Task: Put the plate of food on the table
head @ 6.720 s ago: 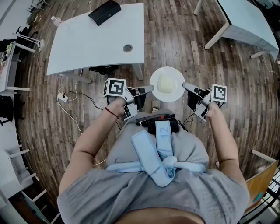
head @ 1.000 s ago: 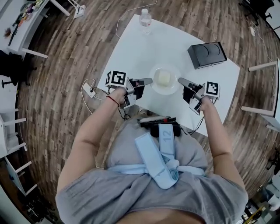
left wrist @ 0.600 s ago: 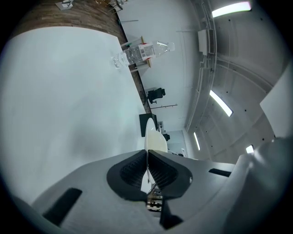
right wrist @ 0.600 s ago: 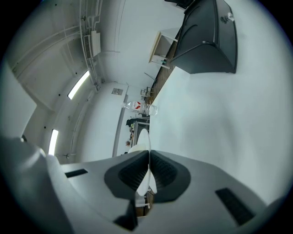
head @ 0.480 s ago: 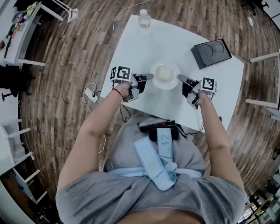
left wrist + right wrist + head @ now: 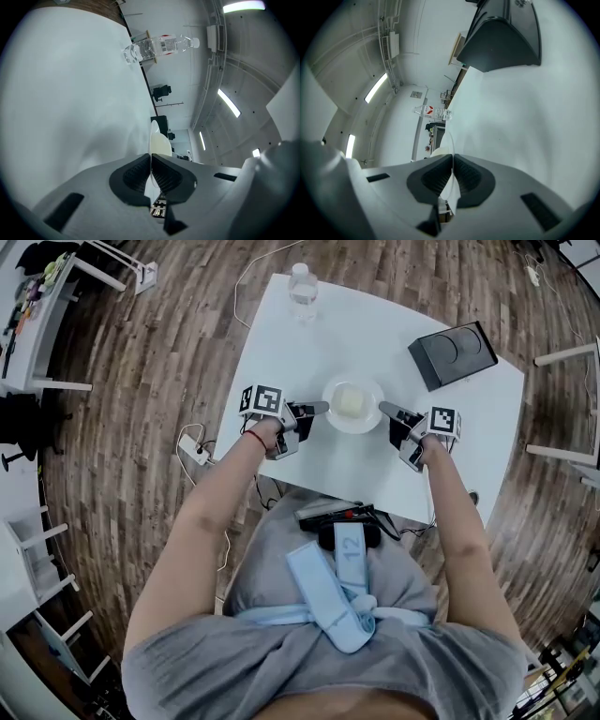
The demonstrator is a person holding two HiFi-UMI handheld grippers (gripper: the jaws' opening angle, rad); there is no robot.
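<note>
the plate (image 6: 352, 404) hangs between left gripper (image 6: 319, 407) and right gripper (image 6: 386, 410), each pinching an opposite rim, table (image 6: 375, 324) directly beneath.

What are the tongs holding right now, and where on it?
The plate of food: left tongs clamp its left rim, right tongs its right rim.
</note>
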